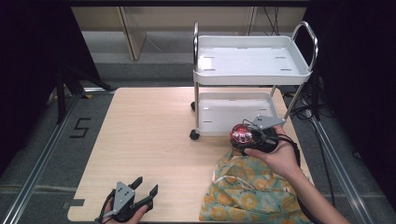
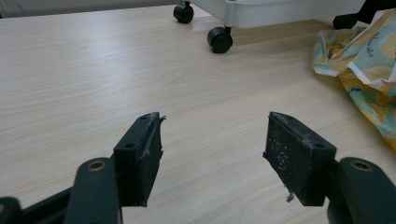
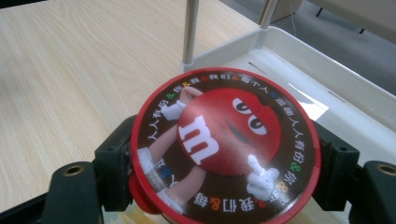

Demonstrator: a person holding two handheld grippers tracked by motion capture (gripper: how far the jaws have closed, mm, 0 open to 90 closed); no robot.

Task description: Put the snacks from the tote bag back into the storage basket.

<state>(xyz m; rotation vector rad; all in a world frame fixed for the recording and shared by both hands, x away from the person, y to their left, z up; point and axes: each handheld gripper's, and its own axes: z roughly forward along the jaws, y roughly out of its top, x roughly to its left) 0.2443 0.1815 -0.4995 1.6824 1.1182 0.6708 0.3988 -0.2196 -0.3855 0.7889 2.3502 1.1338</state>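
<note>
One red candy tin [image 3: 225,148] sits squeezed in the right gripper [image 1: 252,136], near the white cart [image 1: 252,70]; the left gripper [image 2: 212,158] is wide open.

In the right gripper view, the red-lidded candy tub [image 3: 226,144] hides its own body beneath the lid, and the lid's lower rim runs off the bottom edge. Behind the tub, the white cart [image 3: 299,70] is cut off at the right edge. In the high view, the patterned bag [image 1: 243,191] near the tub runs off the bottom edge, and the tub's lid print is too small to read.
</note>
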